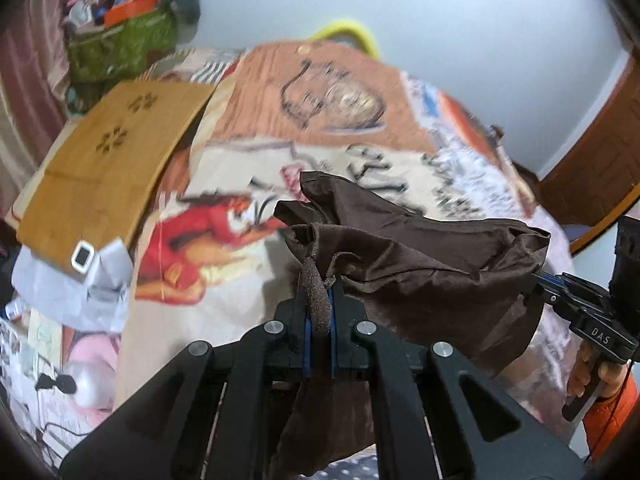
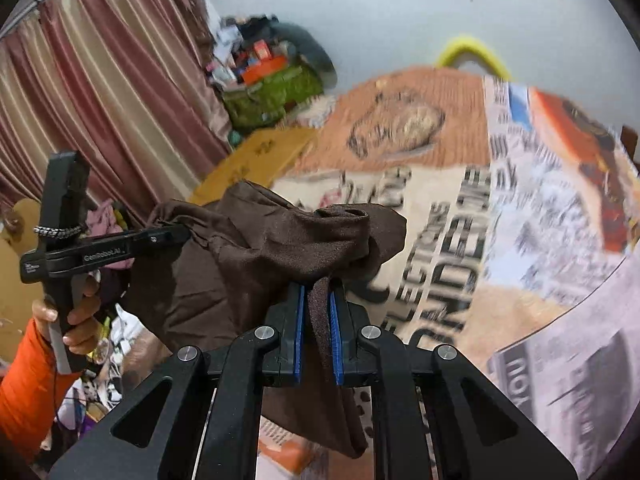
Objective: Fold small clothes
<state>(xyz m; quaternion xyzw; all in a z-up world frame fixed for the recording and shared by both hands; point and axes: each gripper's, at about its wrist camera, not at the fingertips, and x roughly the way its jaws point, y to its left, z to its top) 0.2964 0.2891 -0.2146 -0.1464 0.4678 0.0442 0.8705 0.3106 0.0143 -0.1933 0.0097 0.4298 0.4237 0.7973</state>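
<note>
A small dark brown garment [image 1: 420,264] hangs in the air between my two grippers, above a bed covered with printed sheets. My left gripper [image 1: 320,300] is shut on one bunched edge of it, and cloth hangs down between the fingers. My right gripper [image 2: 318,300] is shut on the other edge of the brown garment [image 2: 256,248]. The right gripper also shows at the right in the left wrist view [image 1: 538,278], and the left gripper shows at the left in the right wrist view [image 2: 182,234]. The cloth sags loosely between them.
The bed [image 1: 224,288] has a cover printed with pictures and lettering. A flat yellow-brown board [image 1: 108,168] lies at its left. A green bag [image 1: 120,44] full of clutter stands by the far wall, near striped curtains [image 2: 100,100]. Loose items lie at the left bedside.
</note>
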